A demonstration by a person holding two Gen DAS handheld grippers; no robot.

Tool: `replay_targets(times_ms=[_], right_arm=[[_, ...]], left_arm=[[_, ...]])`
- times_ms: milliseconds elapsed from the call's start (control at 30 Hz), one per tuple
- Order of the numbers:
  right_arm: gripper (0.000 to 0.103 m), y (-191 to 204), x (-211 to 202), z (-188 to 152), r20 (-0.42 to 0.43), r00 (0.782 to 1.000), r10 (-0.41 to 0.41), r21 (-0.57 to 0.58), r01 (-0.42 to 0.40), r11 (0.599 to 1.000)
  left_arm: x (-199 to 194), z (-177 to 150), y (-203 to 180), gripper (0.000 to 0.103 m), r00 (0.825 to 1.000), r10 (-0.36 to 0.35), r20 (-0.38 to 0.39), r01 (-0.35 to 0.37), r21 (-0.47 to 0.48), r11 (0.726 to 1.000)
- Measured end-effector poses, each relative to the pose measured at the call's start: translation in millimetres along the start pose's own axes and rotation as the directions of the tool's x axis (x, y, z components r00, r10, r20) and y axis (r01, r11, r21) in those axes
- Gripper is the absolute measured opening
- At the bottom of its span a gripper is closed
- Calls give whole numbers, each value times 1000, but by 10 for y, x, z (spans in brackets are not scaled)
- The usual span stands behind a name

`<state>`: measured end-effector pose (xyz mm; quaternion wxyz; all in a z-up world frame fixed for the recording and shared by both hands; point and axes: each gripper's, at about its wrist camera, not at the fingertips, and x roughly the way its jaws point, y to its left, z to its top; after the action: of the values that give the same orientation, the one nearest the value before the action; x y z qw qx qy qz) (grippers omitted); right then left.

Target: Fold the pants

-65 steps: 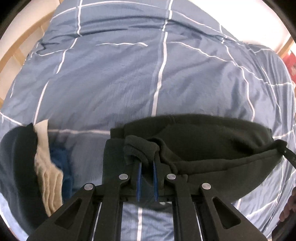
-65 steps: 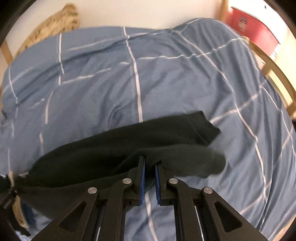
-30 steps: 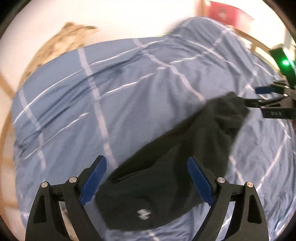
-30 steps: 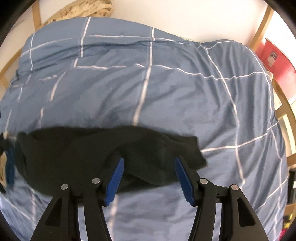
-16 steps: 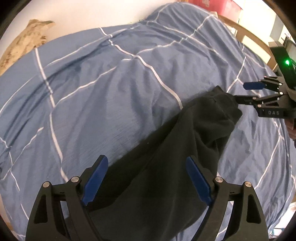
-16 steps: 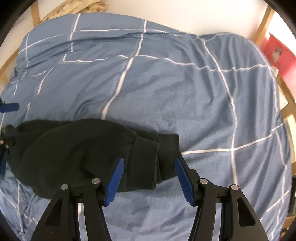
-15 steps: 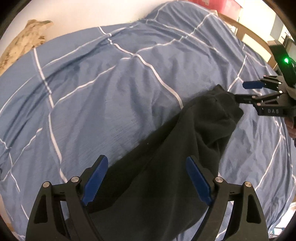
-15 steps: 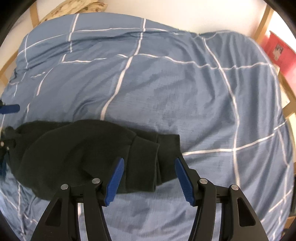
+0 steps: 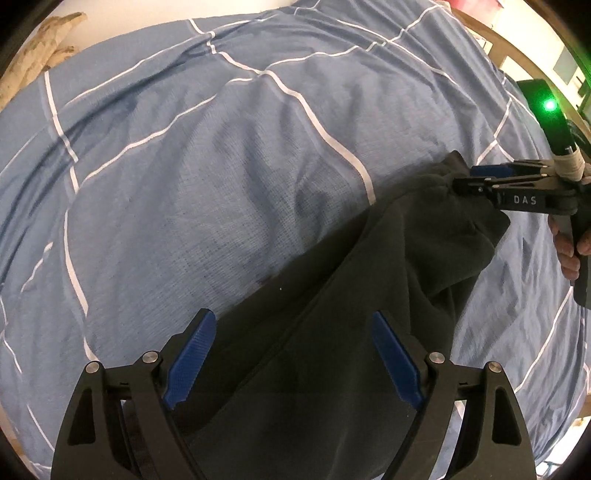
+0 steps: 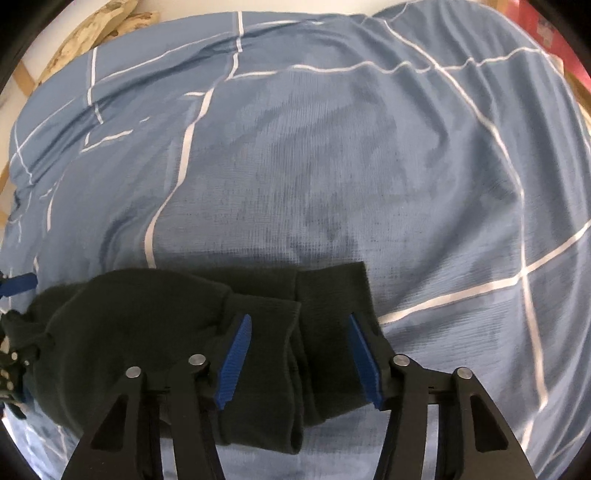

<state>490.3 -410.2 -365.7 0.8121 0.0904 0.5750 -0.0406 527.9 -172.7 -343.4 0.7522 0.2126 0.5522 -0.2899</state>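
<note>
Blue duvet (image 9: 192, 177) crossed by thin white lines fills nearly the whole frame in both views, rumpled into soft folds toward the top. Upper left, a pale mottled woven-looking thing (image 10: 99, 26) pokes above the bedding against a white wall. Light wooden bed frame (image 9: 517, 55) curves along the upper right edge. Something red (image 10: 554, 33) sits at the upper right corner, beyond the bed
</note>
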Motion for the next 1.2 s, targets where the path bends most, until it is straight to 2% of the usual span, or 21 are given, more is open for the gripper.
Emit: replay_targets(times_ms=[167,233,300,367,467,533,600,633,700,767,867,967,1067,1133,1200], right_arm=[[40,29,121,-12,-29,999,37,-7,-38,999],[28,38,151,-6,-40,998,52,-2,-52,999],[21,66,159,-1,-51,996,77,-6,-78,997],[14,124,100,-7,-40,997,66,-45,-68,997],[13,240,-45,-47,-10,1000,5,-134,-7,991],[12,343,-99,-78,4,999,-35,-194,35,980],[12,468,-126,-103,19,995,-96,-256,98,962],[12,513,-137,-111,25,993,-120,-274,122,954],[12,600,-142,-112,35,986,-164,-286,168,943],[12,642,-138,-82,41,982,-183,-280,187,942],[12,711,-98,-43,41,979,-200,-278,204,939],[11,566,-92,-82,22,981,-190,-240,190,952],[9,462,-62,-108,0,981,-192,-200,188,962],[7,399,-55,-138,0,978,-210,-197,206,958],[7,348,-61,-158,0,978,-211,-192,207,959]], left_arm=[[54,19,50,86,1000,-29,-12,29,-34,999],[78,24,73,86,999,-32,-19,31,-44,999],[77,24,88,85,999,-44,-24,43,-43,998],[46,20,99,85,998,-54,-28,53,-17,998],[-61,19,102,85,996,-81,-42,85,98,992],[-133,21,110,86,996,-69,-62,80,195,978],[-167,29,156,84,995,-51,-90,72,241,968],[-176,32,183,83,994,-47,-100,71,254,965],[-180,22,257,74,992,-21,-122,55,280,959],[-168,21,328,72,991,-16,-133,52,271,961],[-84,6,381,66,984,-71,-161,104,210,972],[68,-43,300,59,977,-97,-191,136,199,971],[194,-82,221,58,969,-140,-203,176,173,969],[267,-94,176,57,967,-142,-211,178,165,970],[358,-108,149,51,964,-143,-226,180,153,972]])
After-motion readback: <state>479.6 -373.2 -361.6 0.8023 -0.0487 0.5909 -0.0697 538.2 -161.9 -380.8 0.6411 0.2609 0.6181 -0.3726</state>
